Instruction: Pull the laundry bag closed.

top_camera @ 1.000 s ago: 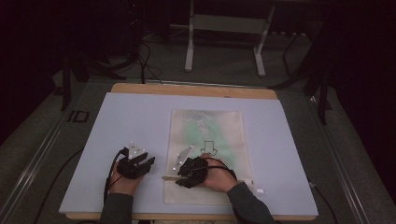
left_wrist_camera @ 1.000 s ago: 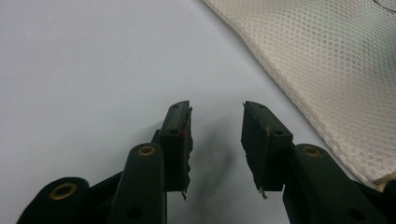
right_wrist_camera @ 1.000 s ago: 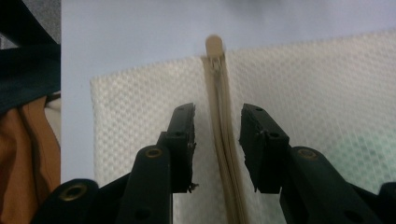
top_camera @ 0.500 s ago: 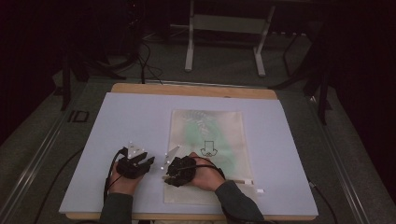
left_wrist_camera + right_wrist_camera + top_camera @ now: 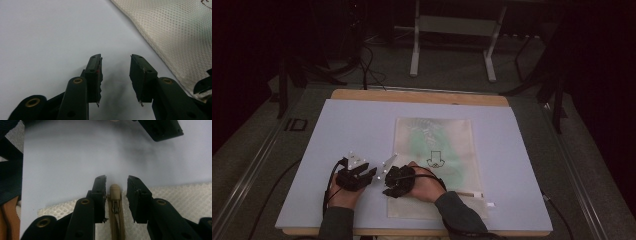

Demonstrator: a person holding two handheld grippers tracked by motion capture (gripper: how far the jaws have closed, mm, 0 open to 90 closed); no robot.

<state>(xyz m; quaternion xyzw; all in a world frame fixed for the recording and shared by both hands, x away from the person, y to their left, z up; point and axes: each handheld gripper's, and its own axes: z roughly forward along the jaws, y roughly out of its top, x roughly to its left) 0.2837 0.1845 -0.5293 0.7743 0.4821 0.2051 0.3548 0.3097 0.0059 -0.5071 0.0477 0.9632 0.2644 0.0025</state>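
right claw [image 5: 391, 167] moved left since earlier, from middle of mesh bag [image 5: 447, 150] to its left edge. jaws spread, zipper pull [image 5: 115, 191] between them, not pinched yet. left claw [image 5: 357, 165] spread, holds nothing, just beside bag on bench [image 5: 337, 130]. zipper job looks barely started.

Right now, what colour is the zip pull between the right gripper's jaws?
Beige, like its zip tape; the zip pull shows best in the right gripper view.

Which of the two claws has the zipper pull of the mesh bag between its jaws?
The right claw: the beige zipper pull lies in its open gap, over the mesh bag. The left claw is open over bare white table beside the bag.
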